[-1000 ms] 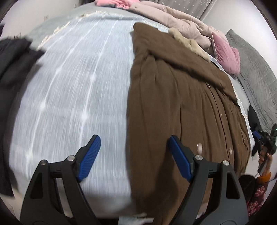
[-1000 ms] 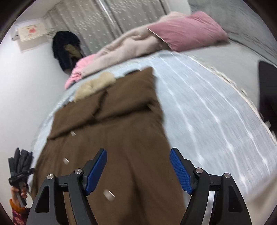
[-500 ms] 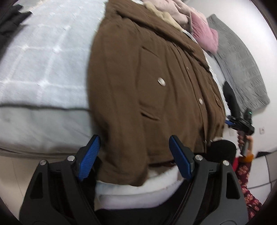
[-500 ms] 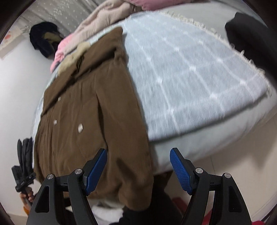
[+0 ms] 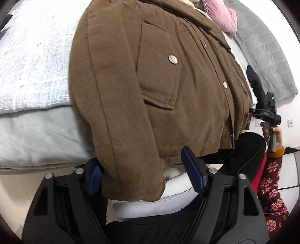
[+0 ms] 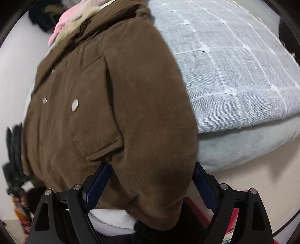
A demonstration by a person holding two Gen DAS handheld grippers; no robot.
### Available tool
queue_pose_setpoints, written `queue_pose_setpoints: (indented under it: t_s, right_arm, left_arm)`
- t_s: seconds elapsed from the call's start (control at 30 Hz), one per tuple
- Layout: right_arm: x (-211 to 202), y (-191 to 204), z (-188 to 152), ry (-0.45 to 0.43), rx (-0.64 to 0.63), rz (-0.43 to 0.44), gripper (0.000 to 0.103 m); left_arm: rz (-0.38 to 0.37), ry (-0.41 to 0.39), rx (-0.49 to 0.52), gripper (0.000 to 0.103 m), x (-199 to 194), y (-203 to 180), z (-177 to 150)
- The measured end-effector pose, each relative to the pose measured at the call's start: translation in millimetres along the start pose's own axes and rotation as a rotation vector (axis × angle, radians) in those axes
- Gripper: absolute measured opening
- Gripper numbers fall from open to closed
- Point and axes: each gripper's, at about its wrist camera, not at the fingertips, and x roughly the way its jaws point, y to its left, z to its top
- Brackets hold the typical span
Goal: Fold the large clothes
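- Brown coat [image 5: 168, 78], thick and corduroy-like, lies spread on a bed, front side up, with its bottom hem hanging over the near edge of the mattress.
- Silver snap buttons [image 5: 173, 59] run down its front, and a flapped pocket [image 5: 159, 75] sits on the near panel.
- A white lining [image 5: 174, 180] shows under the hem.
- The left gripper [image 5: 144, 178] points steeply down at the hem; its blue fingers [image 5: 193, 176] stand apart on either side of a hanging fold of coat and are closing, not yet pressing it.
- The right gripper [image 6: 150, 184] straddles another hem corner; its fingers [image 6: 97, 184] are spread wide and opening, with coat fabric between them.
- The coat rests on a pale blue bedspread [image 6: 234, 71] with a white grid pattern.
- A pink pillow [image 5: 221, 16] and a grey quilt [image 5: 262, 56] lie at the far end of the bed.
- A person's hand [image 5: 271, 131] in a floral sleeve [image 5: 270, 189] holds the right gripper's handle.
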Motion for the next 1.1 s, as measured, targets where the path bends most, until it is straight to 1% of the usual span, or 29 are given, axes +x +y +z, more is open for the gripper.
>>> queue_pose_setpoints:
  t_s: [0.1,0.13,0.2,0.27,0.3,0.37,0.43,0.6,0.7,0.77,0.83,0.87,0.93,1.03,1.1]
  right_arm:
    - [2,0,-6,0.021,-0.002,0.033,0.087]
    - [2,2,-7,0.015,-0.009,0.029,0.083]
    - [-3,5,-13,-0.008,-0.026,0.01,0.072]
    - [-8,10,-21,-0.03,-0.055,-0.005,0.049]
    - [-10,11,-25,-0.04,-0.063,-0.018,0.042]
    - [-19,13,-35,-0.08,-0.083,-0.024,0.02]
    - [-33,15,-43,-0.129,-0.098,-0.001,0.011]
    - [-66,19,-55,-0.255,-0.111,0.071,0.008]
    - [-86,28,-53,-0.317,-0.115,0.134,0.008]
    - [-100,41,-44,-0.377,-0.119,0.176,0.008]
    - [-115,51,-32,-0.438,-0.126,0.224,0.008]
    - [-126,54,-22,-0.482,-0.117,0.252,0.008]
    - [-137,63,-5,-0.523,-0.11,0.282,0.008]
    - [-147,74,25,-0.56,-0.093,0.298,0.008]
    - [-148,78,46,-0.571,-0.072,0.294,0.008]
  left_arm:
    - [0.013,0.012,0.007,0.069,2,-5,0]
    - [0.016,0.015,0.008,0.064,2,-6,-1]
    - [0.027,0.017,0.015,0.054,-1,-9,-3]
    - [0.019,0.021,0.015,0.033,-6,-10,-5]
    - [0.001,0.015,0.014,0.029,-11,-11,-6]
    - [0.016,-0.019,0.022,0.022,-22,-18,-6]
    - [0.018,-0.083,0.055,0.019,-39,-31,-6]
    - [-0.032,-0.223,0.096,0.018,-75,-57,8]
    - [-0.077,-0.308,0.104,0.017,-95,-66,22]
    - [-0.118,-0.372,0.103,0.017,-110,-68,36]
    - [-0.139,-0.435,0.097,0.017,-120,-68,51]
    - [-0.148,-0.463,0.086,0.017,-123,-68,59]
    - [-0.185,-0.526,0.051,0.017,-131,-66,81]
    - [-0.203,-0.605,0.011,0.017,-142,-59,107]
    - [-0.202,-0.635,-0.005,0.017,-146,-53,120]
